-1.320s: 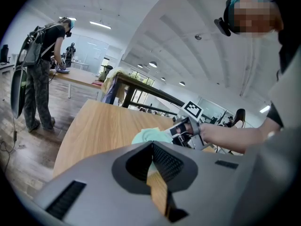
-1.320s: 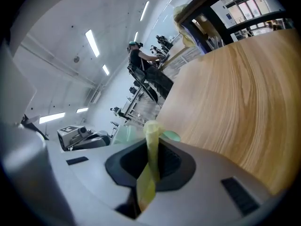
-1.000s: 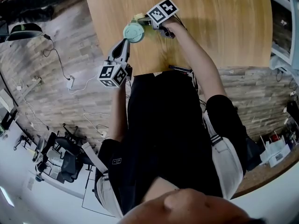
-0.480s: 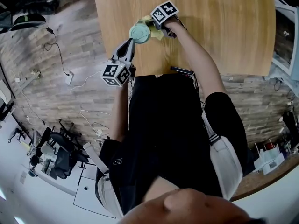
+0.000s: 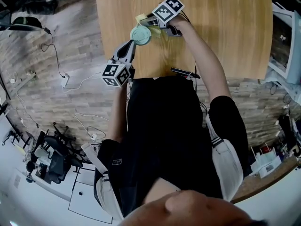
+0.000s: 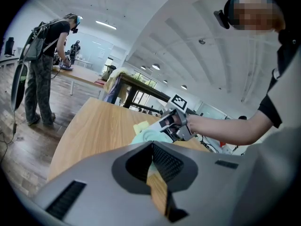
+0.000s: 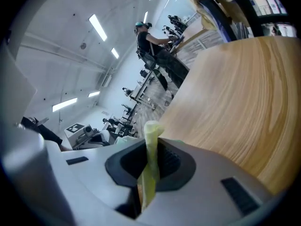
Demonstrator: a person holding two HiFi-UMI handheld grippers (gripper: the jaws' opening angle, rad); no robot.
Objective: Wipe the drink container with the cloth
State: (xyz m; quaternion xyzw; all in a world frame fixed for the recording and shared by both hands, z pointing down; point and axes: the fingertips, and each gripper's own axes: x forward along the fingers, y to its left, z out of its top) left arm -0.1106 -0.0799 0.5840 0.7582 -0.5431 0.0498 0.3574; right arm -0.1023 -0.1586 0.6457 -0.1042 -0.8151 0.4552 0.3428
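A mint-green drink container stands on the wooden table near its left edge. My left gripper reaches up to the container's near side. Its jaws stand together in the left gripper view, with the container right at their tips and a pale sliver between them. My right gripper is at the container's far right side, shut on a yellow cloth. In the right gripper view the cloth sticks up between the pads. The left gripper view also shows the right gripper against the container.
A thin black object lies at the table's near edge. The table's left edge runs just left of the container. A standing person works at another table far off. Cables trail on the floor to the left.
The right gripper with the cloth has shifted slightly along the container's far side. The left gripper and container hold their place.
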